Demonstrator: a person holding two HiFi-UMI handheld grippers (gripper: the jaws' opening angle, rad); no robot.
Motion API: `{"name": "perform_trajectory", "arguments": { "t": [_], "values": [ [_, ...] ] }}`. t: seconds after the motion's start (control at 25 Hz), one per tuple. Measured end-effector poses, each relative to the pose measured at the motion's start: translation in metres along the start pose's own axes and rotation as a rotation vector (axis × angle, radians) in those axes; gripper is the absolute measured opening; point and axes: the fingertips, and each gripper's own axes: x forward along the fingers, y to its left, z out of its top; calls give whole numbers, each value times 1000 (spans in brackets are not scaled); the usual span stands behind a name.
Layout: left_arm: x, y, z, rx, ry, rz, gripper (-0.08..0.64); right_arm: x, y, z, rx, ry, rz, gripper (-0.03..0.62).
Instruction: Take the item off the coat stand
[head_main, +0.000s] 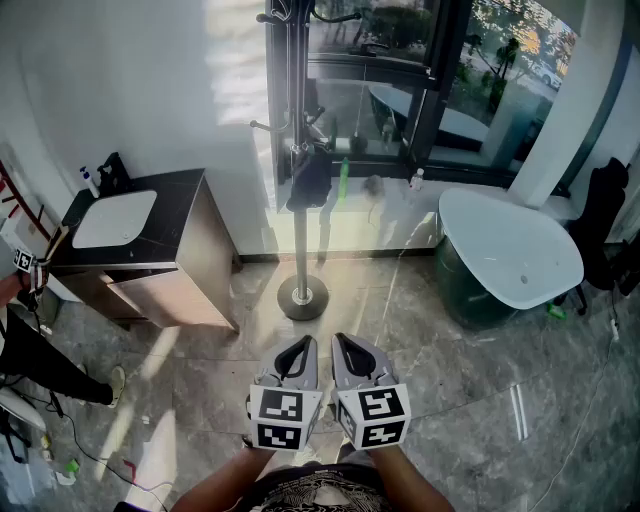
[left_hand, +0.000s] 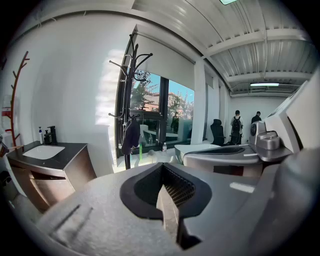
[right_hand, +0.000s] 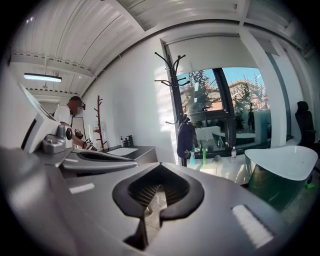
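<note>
A black coat stand (head_main: 300, 150) rises in front of the window, its round base (head_main: 303, 297) on the tiled floor. A dark item (head_main: 310, 178) hangs from a low hook on it. The same dark item (left_hand: 131, 136) shows in the left gripper view, and the dark item (right_hand: 186, 140) in the right gripper view as well. My left gripper (head_main: 299, 347) and right gripper (head_main: 347, 345) are held side by side low in the head view, well short of the stand. Both are shut with nothing between their jaws.
A dark vanity cabinet (head_main: 190, 250) with a white sink stands at the left, and a white bathtub (head_main: 510, 250) at the right. A green bottle (head_main: 344, 180) stands on the window sill. A dark chair (head_main: 605, 220) is at the far right. A person's leg (head_main: 45, 360) shows at the left edge.
</note>
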Motion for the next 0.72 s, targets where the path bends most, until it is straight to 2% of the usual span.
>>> {"name": "perform_trajectory", "arguments": {
  "t": [0.4,0.72],
  "values": [
    [-3,12,0,6,-5,-10,5,6,4,4,-8,-21,-46,6],
    [13,23,6,7,-12,1,5,25,-1,8,-9,-29,-30,6]
  ]
}}
